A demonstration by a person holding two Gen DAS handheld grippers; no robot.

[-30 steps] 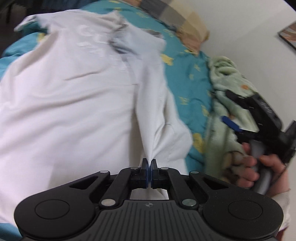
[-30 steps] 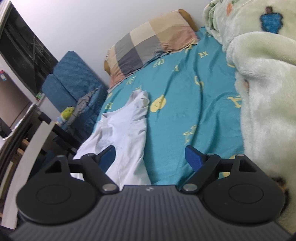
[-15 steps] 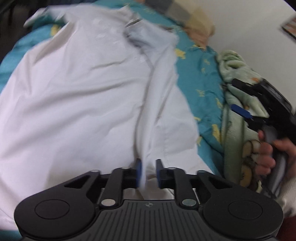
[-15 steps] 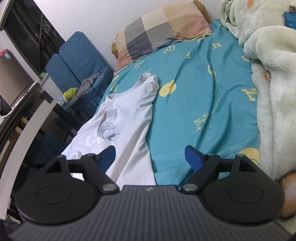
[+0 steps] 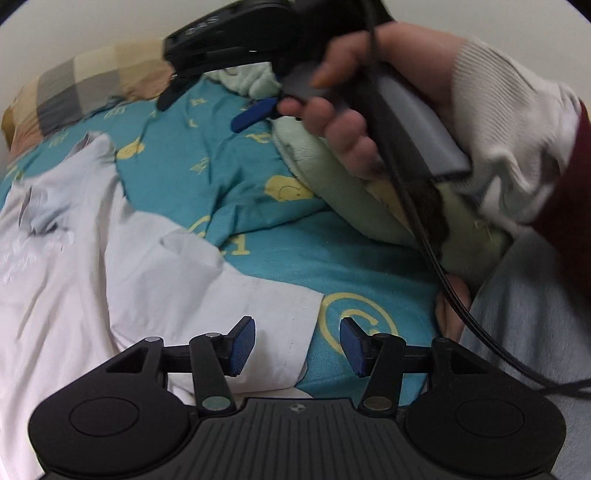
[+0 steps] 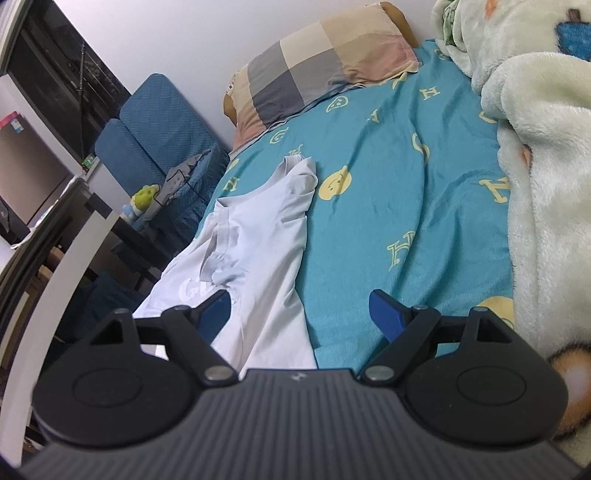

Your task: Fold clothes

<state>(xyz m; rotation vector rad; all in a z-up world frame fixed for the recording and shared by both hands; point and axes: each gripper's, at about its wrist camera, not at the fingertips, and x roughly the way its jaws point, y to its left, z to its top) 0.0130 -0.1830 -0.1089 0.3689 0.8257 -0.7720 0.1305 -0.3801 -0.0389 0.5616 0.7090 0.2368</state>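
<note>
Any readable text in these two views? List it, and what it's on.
"H", "N": single yellow letters printed repeatedly across the teal bedsheet, e.g. and.
"G…": white print on the white T-shirt, cut off behind the right tongs; rest unreadable.
Label on the black handheld device: blurred.
Red box label: too small.

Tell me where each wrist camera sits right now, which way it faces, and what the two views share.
Left wrist: behind the open left gripper, low over the white shirt hem on the teal bedsheet; the right hand holding the right gripper shows above.
Right wrist: behind the open right gripper, looking up the bed toward the checked pillow; no hand shows.
Shared: shirt, bedsheet, pillow, green fleece blanket.
</note>
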